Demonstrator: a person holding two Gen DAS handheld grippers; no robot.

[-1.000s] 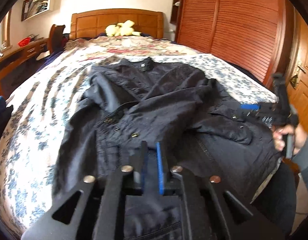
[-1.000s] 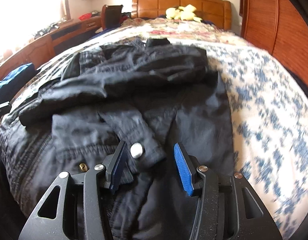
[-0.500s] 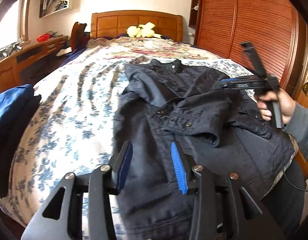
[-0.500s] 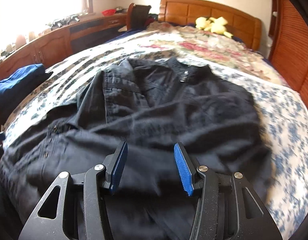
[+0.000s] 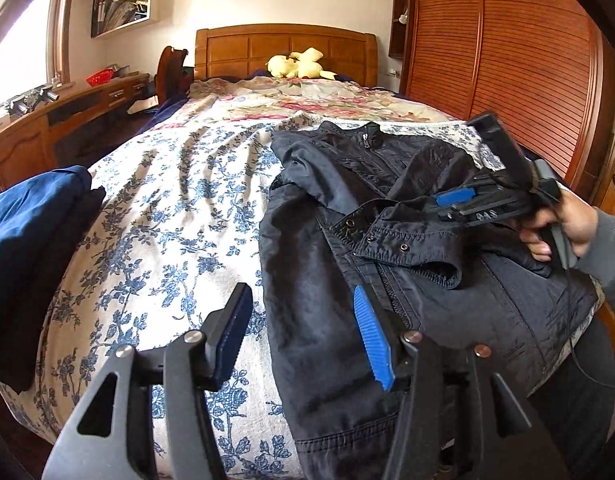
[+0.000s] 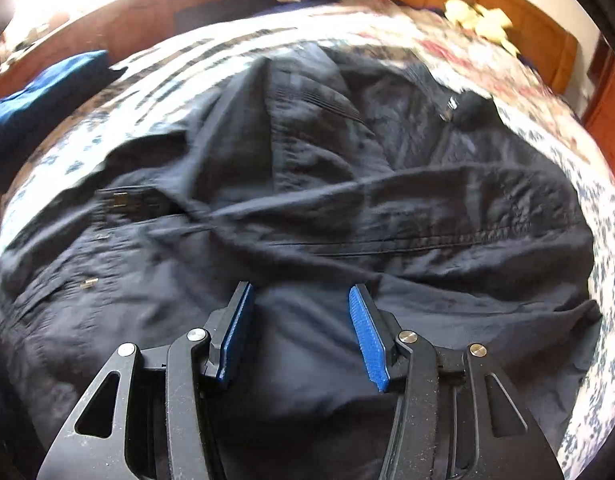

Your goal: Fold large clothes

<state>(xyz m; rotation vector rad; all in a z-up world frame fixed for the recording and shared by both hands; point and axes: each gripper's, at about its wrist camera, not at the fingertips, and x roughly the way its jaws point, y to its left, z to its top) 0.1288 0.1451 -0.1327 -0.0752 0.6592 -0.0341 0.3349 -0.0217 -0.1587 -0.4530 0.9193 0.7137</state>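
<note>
A dark navy jacket (image 5: 327, 280) lies on the bed with its front up, collar toward the headboard, and one sleeve folded across its chest. My left gripper (image 5: 303, 332) hovers over the jacket's left edge. Its jaws are opening, with only cloth and bedspread below them and nothing pinched. In the right wrist view the jacket (image 6: 347, 200) fills the frame, and my right gripper (image 6: 303, 328) stands open just above its body. The right gripper (image 5: 455, 200) also shows in the left wrist view, held by a hand (image 5: 563, 224) over the folded sleeve.
A floral bedspread (image 5: 167, 220) covers the bed. Folded blue clothing (image 5: 27, 220) sits at the bed's left edge. A yellow plush toy (image 5: 295, 64) lies by the wooden headboard. A desk (image 5: 67, 120) runs along the left and louvred wardrobe doors (image 5: 507, 60) along the right.
The left gripper's jaws went from shut to apart, and it swung left to the jacket's edge. The right gripper moved from the snap cuff across the jacket's body and rolled.
</note>
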